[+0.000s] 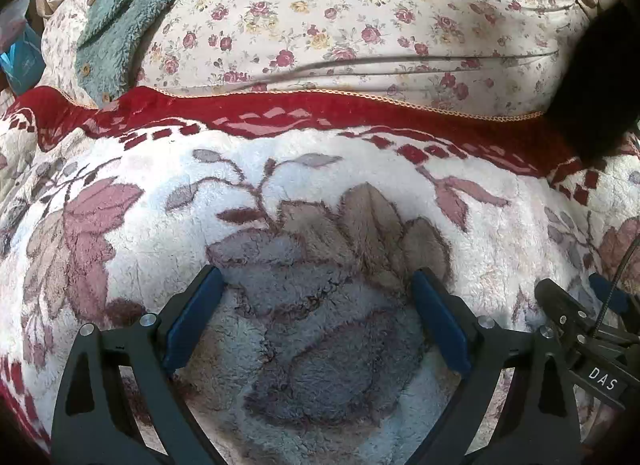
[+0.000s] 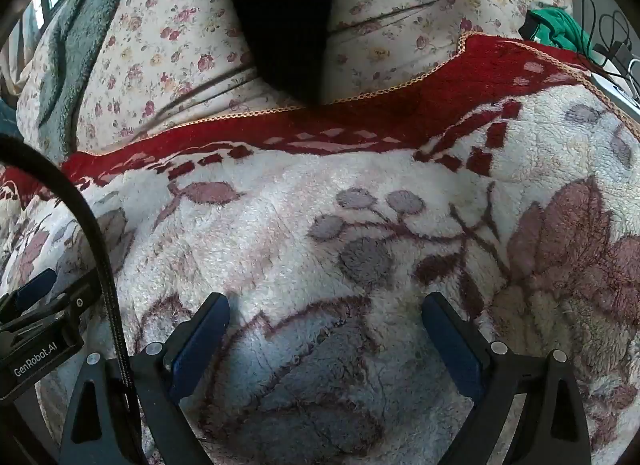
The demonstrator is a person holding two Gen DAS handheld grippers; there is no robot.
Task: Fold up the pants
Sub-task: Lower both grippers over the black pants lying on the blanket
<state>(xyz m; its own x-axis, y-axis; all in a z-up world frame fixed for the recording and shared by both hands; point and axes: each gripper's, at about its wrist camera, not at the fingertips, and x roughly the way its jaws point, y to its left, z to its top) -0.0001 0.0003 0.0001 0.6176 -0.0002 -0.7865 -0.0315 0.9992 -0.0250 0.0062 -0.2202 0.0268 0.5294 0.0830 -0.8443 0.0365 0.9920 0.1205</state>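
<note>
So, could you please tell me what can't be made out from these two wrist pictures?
- Black garment: right wrist view, too dark and cut off by the top edge; whether it is the pants cannot be told. Left wrist view shows only a corner at the right edge.
- Teal fleece: left wrist view, cut off at the top, so its shape is unclear.
- Green cloth: right wrist view, small, at the blurred rim.
- Blanket under each open gripper: hidden.

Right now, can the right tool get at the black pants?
Probably yes: the right tool is open over the fleece blanket, and nothing lies between it and the black pants ahead.
</note>
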